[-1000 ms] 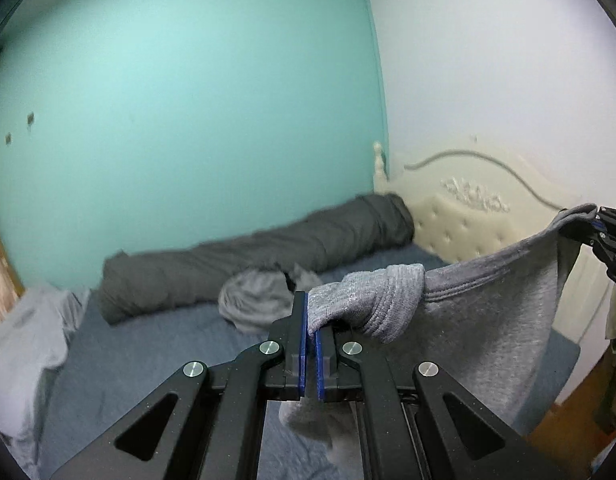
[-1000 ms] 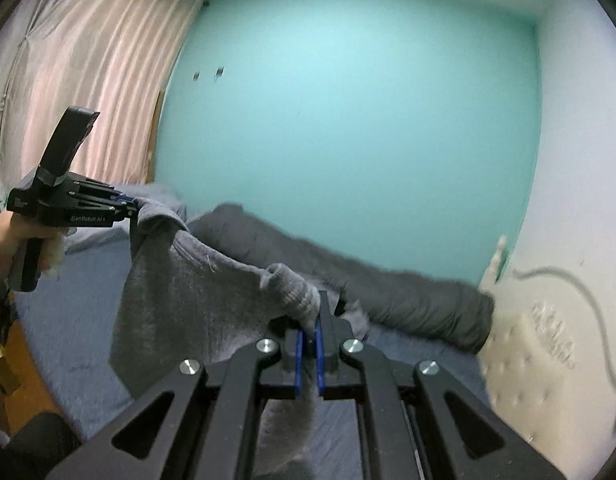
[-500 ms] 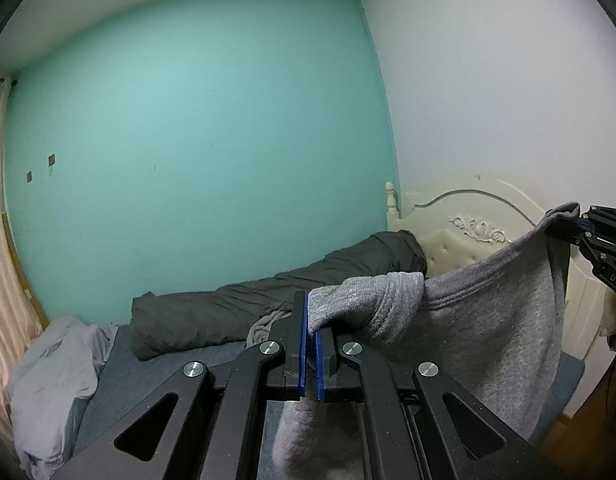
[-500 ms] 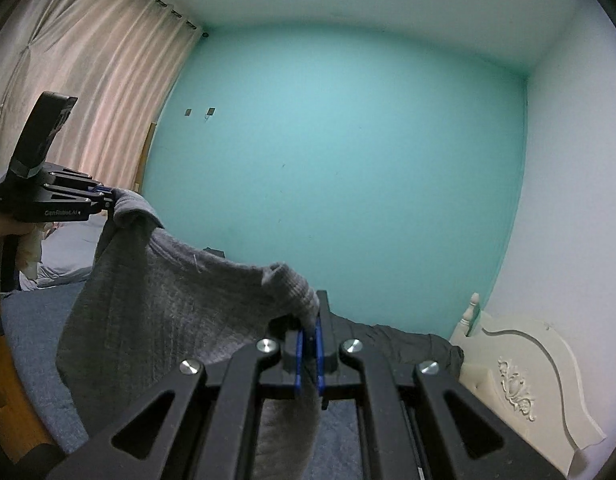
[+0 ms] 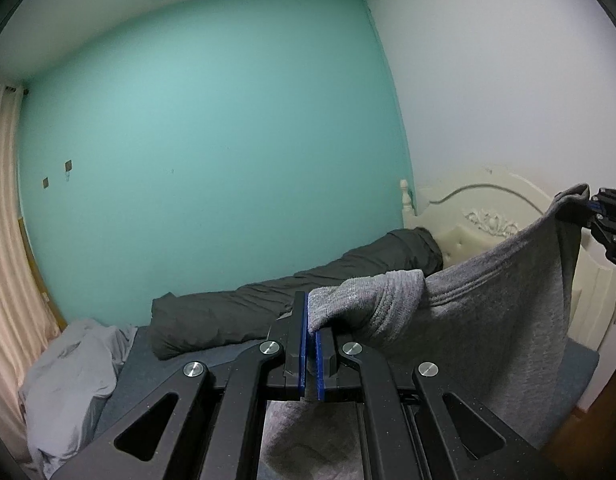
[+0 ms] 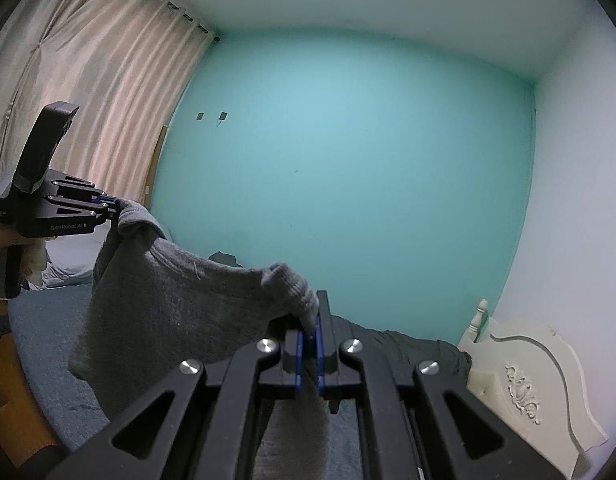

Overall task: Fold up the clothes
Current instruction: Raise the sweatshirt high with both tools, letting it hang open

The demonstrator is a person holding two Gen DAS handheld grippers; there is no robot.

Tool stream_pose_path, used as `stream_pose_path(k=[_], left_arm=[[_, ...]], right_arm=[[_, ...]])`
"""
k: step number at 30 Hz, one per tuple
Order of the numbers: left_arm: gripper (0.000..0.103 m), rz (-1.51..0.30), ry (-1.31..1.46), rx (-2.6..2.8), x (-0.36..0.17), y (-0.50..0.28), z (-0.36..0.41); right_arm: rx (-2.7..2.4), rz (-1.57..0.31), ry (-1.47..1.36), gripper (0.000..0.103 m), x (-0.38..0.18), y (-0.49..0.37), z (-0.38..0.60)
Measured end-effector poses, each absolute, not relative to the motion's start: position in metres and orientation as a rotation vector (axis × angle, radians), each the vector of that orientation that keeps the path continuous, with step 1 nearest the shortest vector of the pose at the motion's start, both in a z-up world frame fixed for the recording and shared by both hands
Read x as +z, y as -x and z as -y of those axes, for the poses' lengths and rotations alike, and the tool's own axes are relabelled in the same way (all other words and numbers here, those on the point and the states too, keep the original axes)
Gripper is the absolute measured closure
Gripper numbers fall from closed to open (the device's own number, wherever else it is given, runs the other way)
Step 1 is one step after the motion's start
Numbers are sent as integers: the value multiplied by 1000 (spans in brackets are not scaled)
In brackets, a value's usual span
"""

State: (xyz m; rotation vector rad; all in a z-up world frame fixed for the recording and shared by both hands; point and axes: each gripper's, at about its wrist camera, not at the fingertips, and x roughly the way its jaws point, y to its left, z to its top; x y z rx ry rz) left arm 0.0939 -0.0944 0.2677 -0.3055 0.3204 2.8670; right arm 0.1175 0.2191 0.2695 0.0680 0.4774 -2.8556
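A grey sweater [image 5: 496, 320] hangs in the air over the bed, stretched between both grippers. My left gripper [image 5: 311, 320] is shut on its ribbed edge, which bunches up beside the blue pads. My right gripper [image 6: 310, 328] is shut on the other end of that ribbed edge. In the left wrist view the right gripper [image 5: 596, 210] pinches the cloth at the far right; in the right wrist view the left gripper [image 6: 107, 204] holds the sweater [image 6: 167, 300] at the far left, with a hand under it. The sweater's lower part drops out of sight below both cameras.
Below lies a bed with a blue sheet [image 6: 47, 352], a rolled dark grey duvet [image 5: 287, 304] along the teal wall, and a pale crumpled cloth [image 5: 67, 372] at the left. A cream headboard [image 6: 528, 372] stands at the right, curtains [image 6: 87, 100] at the left.
Both grippers have risen with the sweater, so the bed has dropped lower in both views and more wall and ceiling show. The grips have not changed.
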Motion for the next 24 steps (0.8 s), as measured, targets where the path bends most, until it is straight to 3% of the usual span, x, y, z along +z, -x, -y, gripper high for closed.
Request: stream_pose_path(k=[14, 24], left_arm=[[100, -254, 216, 2877, 301, -137, 106], [100, -209, 304, 2857, 288, -117, 105]], right_arm=[[-2863, -507, 28, 99, 292, -150, -208], [-2861, -488, -7, 99, 284, -161, -220]])
